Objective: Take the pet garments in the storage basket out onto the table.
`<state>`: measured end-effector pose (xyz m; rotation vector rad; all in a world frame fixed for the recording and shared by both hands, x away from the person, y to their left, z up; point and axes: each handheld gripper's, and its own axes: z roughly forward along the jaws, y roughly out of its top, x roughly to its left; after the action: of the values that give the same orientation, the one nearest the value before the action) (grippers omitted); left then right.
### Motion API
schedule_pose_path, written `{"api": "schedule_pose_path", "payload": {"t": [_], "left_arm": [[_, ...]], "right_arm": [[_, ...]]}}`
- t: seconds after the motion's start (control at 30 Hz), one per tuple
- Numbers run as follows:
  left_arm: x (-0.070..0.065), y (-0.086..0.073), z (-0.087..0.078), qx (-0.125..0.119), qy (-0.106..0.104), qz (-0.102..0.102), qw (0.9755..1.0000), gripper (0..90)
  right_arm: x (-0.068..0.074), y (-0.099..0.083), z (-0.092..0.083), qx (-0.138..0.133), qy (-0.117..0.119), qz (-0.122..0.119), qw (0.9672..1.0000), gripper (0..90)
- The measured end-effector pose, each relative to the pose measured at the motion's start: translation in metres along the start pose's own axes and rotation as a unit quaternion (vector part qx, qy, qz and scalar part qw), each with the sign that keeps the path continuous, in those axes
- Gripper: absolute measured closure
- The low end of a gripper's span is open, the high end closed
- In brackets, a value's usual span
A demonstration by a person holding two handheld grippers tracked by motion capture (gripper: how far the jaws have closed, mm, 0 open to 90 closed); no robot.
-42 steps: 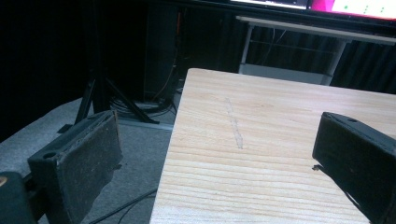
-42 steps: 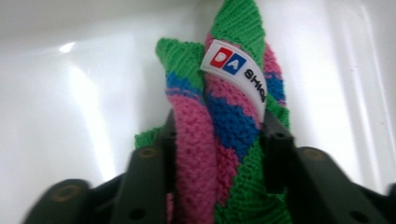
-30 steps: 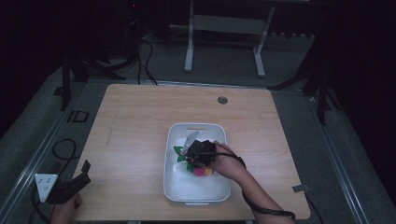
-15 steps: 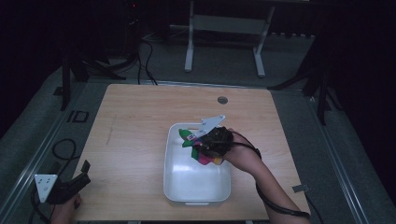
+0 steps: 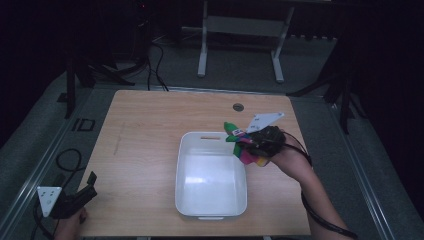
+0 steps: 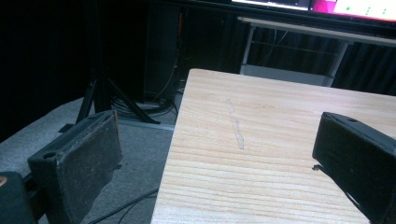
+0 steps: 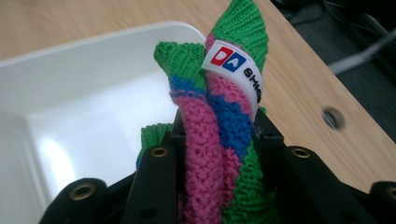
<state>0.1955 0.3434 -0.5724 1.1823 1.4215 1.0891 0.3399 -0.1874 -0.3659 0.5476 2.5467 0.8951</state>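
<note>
Since the earlier frames the knitted cloth (image 5: 245, 145) has come up out of the white tub (image 5: 210, 200) and moved with the right gripper (image 5: 250, 142) past the tub's right rim, toward the far right part of the table (image 5: 150, 130). Cloth is striped green, pink and blue, bunched, with a white printed label wrapped round it (image 7: 233, 70); right gripper view shows both black jaws clamped tight on it, cloth sticking up between them. Held in the air just beside the tub's far right corner, above the wood, whether it touches the rim cannot be told. Grey three-cornered plate (image 5: 264, 121) sits on top of that gripper, hand and forearm (image 5: 310, 190) coming in from the near right edge. Tub interior looks bare, tub sits mid-table toward the near edge. Small round hole (image 5: 238, 107) in the tabletop near the far edge. Left gripper (image 5: 75, 196) hangs off the near left corner, over the floor, unmoved; left gripper view shows its jaws spread wide apart, nothing between them, table's left edge running between the pads (image 6: 88, 154).
</note>
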Motion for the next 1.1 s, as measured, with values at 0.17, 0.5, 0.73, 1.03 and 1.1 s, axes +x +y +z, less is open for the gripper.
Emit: {"api": "schedule_pose_path", "payload": {"t": [0.17, 0.5, 0.73, 1.03, 1.1], "left_arm": [[0.000, 0.000, 0.000, 0.000, 0.000, 0.000, 1.0000, 1.8], [-0.001, 0.000, 0.000, 0.000, -0.001, 0.001, 1.0000, 1.8], [-0.001, 0.000, 0.000, 0.000, 0.000, 0.001, 1.0000, 1.8], [-0.001, 0.000, 0.000, 0.001, -0.001, 0.001, 1.0000, 1.8], [-0.001, 0.000, 0.000, 0.001, -0.001, 0.002, 1.0000, 1.8]], "right_arm": [[-0.021, -0.027, -0.007, 0.009, -0.020, 0.035, 0.9992, 68.5], [-0.051, -0.074, -0.016, 0.025, -0.057, 0.089, 0.9941, 68.5], [-0.058, -0.097, -0.002, 0.034, -0.060, 0.109, 0.9917, 68.2], [-0.062, -0.114, 0.031, 0.044, -0.049, 0.131, 0.9892, 68.2], [-0.062, -0.116, 0.035, 0.046, -0.045, 0.133, 0.9890, 68.2]]}}
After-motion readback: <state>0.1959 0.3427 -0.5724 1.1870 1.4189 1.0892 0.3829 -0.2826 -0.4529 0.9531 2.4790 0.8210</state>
